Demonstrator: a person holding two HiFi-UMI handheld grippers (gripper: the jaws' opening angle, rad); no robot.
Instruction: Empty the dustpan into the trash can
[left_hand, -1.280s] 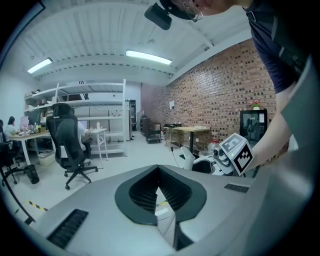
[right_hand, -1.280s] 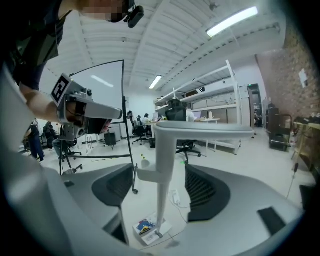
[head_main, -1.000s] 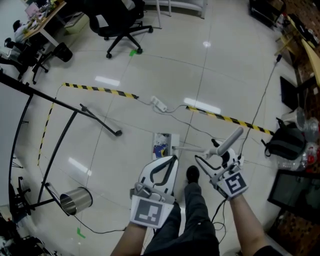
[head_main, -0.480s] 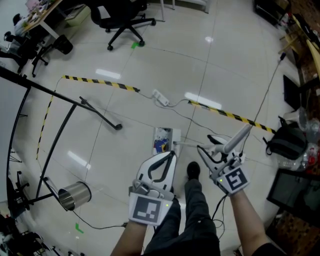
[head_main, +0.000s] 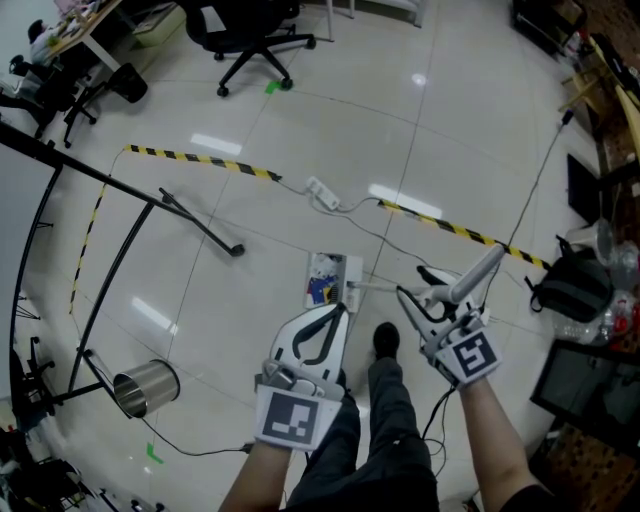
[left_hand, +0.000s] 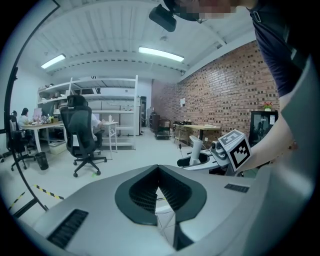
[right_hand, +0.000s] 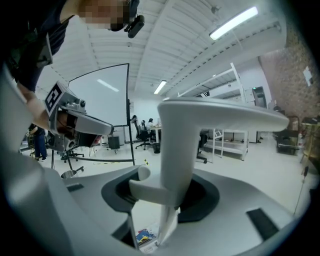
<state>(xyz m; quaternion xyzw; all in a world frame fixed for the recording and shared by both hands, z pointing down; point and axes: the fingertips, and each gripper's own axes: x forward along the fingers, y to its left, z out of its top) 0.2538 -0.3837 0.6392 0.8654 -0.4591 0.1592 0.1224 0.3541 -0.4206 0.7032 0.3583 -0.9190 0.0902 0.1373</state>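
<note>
The dustpan (head_main: 326, 278) lies on the white tile floor with colourful litter in it, just ahead of my feet. Its thin rod runs right to a grey upright handle (head_main: 477, 270). My right gripper (head_main: 420, 290) is shut on that handle, which stands between the jaws in the right gripper view (right_hand: 180, 150), with the pan (right_hand: 145, 239) below. My left gripper (head_main: 333, 314) hangs over the floor beside the pan, shut with its tips touching and nothing held (left_hand: 159, 170). The trash can (head_main: 145, 388), a shiny metal cylinder, lies tilted at the lower left.
Yellow-black tape (head_main: 200, 162) crosses the floor, with a power strip (head_main: 322, 194) and cables on it. A black stand leg (head_main: 200, 230) reaches in from the left. An office chair (head_main: 255, 40) is at the back, a black bag (head_main: 570, 285) at the right.
The right gripper's jaws, wide apart beside the handle a second ago, have closed on it. Both grippers have shifted only slightly.
</note>
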